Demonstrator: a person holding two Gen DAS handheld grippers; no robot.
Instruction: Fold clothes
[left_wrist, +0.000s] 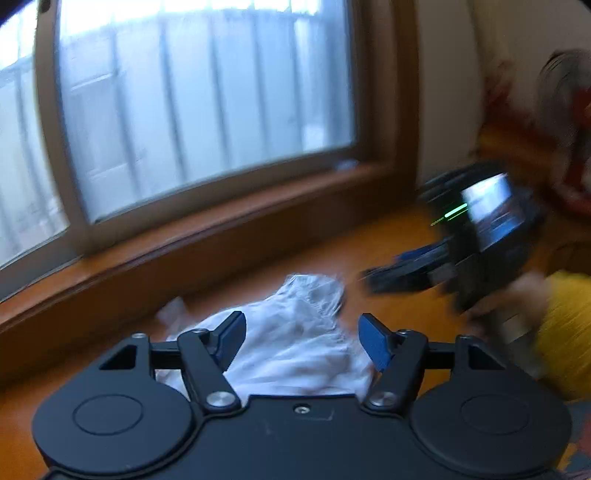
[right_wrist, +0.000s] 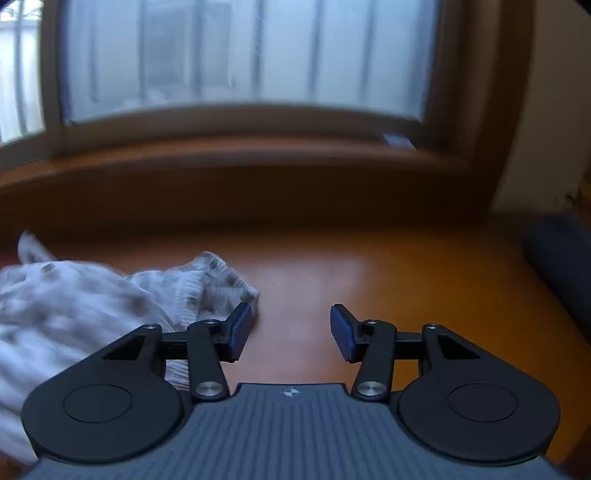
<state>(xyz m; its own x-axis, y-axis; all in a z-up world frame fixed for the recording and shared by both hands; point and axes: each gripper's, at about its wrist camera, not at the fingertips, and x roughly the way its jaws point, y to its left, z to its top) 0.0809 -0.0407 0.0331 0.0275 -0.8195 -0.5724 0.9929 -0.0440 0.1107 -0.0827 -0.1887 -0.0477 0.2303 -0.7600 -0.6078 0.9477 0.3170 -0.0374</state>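
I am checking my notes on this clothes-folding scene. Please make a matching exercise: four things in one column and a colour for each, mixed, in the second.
Things:
1. garment
2. sleeve
3. floor
4. finger pads

Colours:
A. blue
B. orange-brown
C. white
D. yellow

Pairs: 1-C, 2-D, 3-B, 4-A
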